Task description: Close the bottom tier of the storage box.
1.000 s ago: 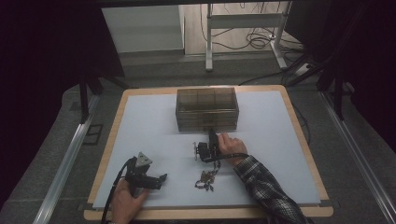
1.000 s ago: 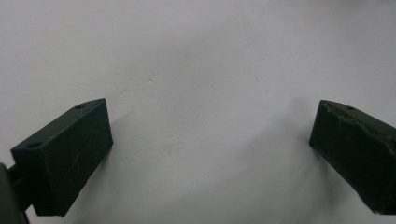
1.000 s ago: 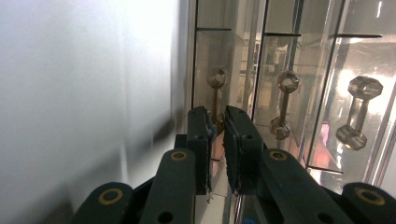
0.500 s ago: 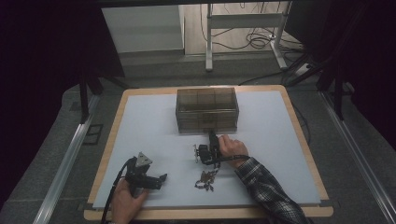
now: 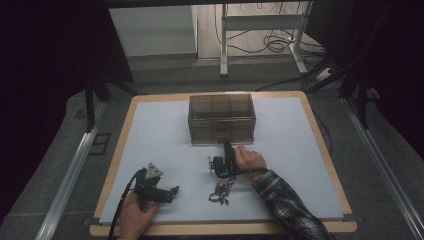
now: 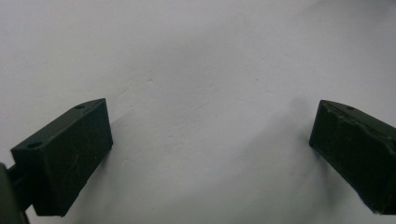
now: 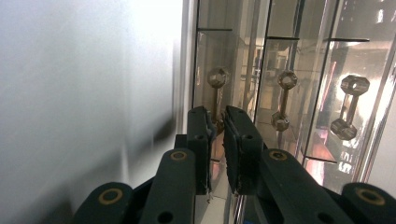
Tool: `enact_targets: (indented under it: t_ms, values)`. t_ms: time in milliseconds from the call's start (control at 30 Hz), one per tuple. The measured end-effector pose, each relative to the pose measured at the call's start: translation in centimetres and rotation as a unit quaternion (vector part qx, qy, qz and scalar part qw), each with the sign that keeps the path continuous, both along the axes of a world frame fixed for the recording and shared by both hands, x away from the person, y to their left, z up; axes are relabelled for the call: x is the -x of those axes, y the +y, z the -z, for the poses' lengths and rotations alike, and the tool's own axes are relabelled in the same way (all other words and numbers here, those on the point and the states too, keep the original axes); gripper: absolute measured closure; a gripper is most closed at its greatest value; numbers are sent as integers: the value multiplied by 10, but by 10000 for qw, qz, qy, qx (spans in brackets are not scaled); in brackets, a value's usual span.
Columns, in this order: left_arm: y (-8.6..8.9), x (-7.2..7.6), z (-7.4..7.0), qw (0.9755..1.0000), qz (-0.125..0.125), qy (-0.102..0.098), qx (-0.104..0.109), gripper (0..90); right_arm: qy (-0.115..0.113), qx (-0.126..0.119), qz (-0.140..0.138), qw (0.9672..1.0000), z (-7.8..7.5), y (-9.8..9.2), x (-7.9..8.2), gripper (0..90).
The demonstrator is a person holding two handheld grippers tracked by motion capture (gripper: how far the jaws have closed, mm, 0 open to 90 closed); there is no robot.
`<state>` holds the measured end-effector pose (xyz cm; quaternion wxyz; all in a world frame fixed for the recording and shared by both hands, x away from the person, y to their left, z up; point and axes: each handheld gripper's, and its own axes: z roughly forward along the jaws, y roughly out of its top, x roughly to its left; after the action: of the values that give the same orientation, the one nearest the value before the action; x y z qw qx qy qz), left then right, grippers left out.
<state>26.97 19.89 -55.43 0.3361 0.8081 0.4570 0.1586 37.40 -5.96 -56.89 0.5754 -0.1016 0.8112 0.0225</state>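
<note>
A smoky clear drawer cabinet (image 5: 222,117) stands at the table's far middle. My right gripper (image 5: 227,146) reaches its lower front, held in a hand with a plaid sleeve. In the right gripper view the jaws (image 7: 219,116) are pressed almost together on the stem of a dumbbell-shaped drawer handle (image 7: 217,77). Two more such handles (image 7: 286,80) (image 7: 353,86) show on the neighbouring drawers. My left gripper (image 5: 170,192) rests near the table's front left, its tips pointing right. Its jaws (image 6: 210,140) stand wide open over bare white tabletop.
A small heap of dark metal parts (image 5: 220,192) lies on the white table (image 5: 160,135) just in front of the right hand. The wooden table rim (image 5: 325,150) runs round the sheet. Desk legs and cables (image 5: 272,45) lie beyond the far edge.
</note>
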Motion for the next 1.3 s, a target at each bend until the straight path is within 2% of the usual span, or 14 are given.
enact_targets:
  t_ms: [367,500,767,1200,1300]
  values:
    - [0,0,0,10000,0,0,-1,0,-33,-16,-55,10000,0,-1,4,797]
    - [0,0,0,10000,0,1,0,0,25,-13,-12,10000,0,-2,6,798]
    - [0,0,0,10000,1,1,-2,0,-34,22,-89,10000,0,-3,7,796]
    - [0,0,0,10000,1,1,-2,0,58,37,-81,9999,-1,-3,7,753]
    - [0,0,0,10000,1,0,-2,0,151,35,-32,9999,-1,-5,8,746]
